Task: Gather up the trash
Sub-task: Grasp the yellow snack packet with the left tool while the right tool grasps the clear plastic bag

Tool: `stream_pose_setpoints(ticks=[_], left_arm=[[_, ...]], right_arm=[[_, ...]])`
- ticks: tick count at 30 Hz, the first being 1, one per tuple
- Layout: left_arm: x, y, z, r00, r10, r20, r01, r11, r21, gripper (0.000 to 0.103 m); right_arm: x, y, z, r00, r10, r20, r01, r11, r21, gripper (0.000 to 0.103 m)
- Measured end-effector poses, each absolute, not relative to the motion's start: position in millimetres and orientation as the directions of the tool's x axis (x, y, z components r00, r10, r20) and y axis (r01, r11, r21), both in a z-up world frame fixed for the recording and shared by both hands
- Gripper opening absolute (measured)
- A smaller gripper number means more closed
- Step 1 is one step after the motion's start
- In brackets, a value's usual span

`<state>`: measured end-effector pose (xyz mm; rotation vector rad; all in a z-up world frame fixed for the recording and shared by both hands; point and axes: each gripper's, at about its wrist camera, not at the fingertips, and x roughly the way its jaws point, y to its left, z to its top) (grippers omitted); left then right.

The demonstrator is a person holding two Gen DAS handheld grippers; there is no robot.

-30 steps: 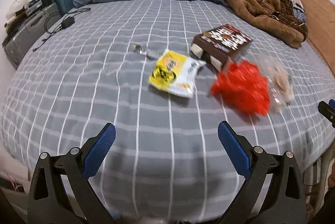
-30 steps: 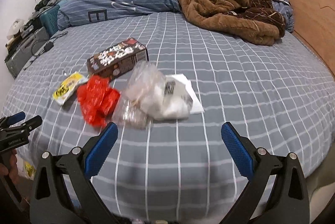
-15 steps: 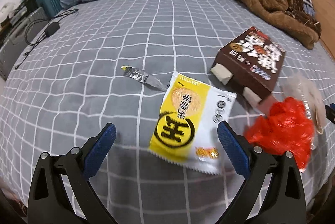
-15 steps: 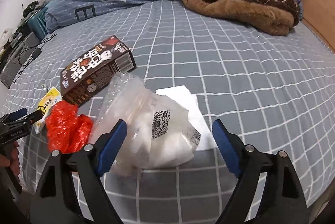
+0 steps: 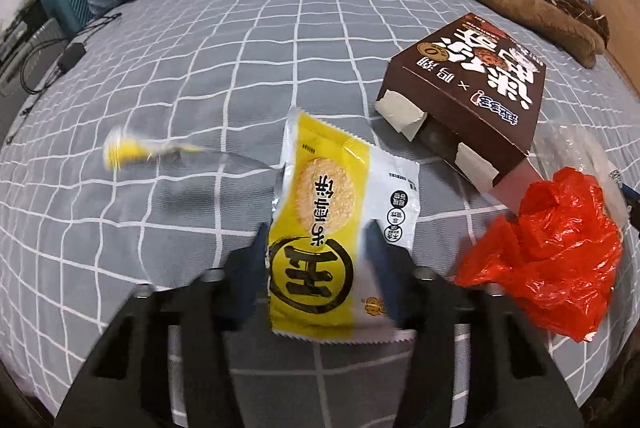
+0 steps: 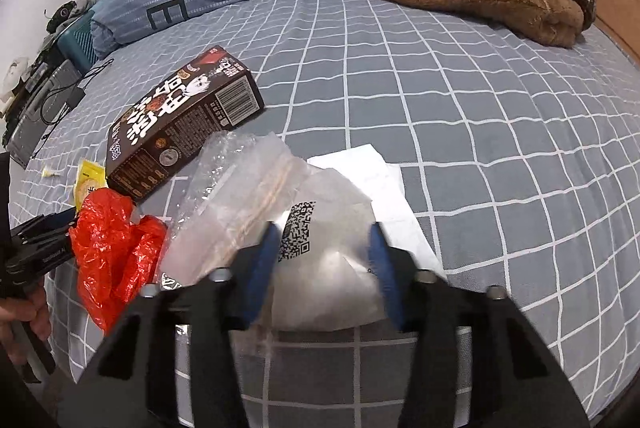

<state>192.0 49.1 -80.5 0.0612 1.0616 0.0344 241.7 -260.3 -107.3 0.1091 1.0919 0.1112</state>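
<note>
Early: left gripper [image 5: 320, 260] jaws just closed onto yellow wrapper [image 5: 332, 224], right gripper [image 6: 326, 260] onto white bag [image 6: 332, 260]; box [image 5: 472, 84], red bag [image 5: 548, 248] remain on bed [image 5: 240, 68]

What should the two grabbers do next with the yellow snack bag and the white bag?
Probably lift both straight up. The left gripper has just been closing with the yellow snack wrapper between its jaws, and the right gripper likewise on the white plastic bag. Both pieces still lie on the grey checked bed, seemingly pinched.
</note>
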Motion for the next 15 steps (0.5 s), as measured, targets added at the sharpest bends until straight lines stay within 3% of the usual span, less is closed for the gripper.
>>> stream_pose_setpoints(ticks=[1, 3, 7, 15], left_arm=[[192.2, 49.1, -80.2, 0.488, 0.076, -0.869, -0.007, 0.997, 0.083, 0.023], [191.4, 50.9, -79.5, 0.482, 0.078, -0.872, -0.018, 0.997, 0.079, 0.017], [185.8, 50.6, -69.3, 0.489, 0.068, -0.87, -0.018, 0.998, 0.068, 0.004], [167.1, 52.6, -43.5, 0.515, 0.058, -0.855, -0.034, 0.998, 0.047, 0.004]], right_arm=[[242.2, -260.4, -108.1, 0.449, 0.137, -0.883, -0.032, 0.99, 0.137, 0.032], [242.6, -260.4, -108.2, 0.442, 0.122, -0.888, -0.024, 0.992, 0.125, 0.023], [241.4, -261.4, -104.2, 0.444, 0.115, -0.888, -0.015, 0.993, 0.121, 0.015], [228.5, -267.2, -77.4, 0.491, 0.109, -0.864, -0.006, 0.993, 0.122, 0.012]])
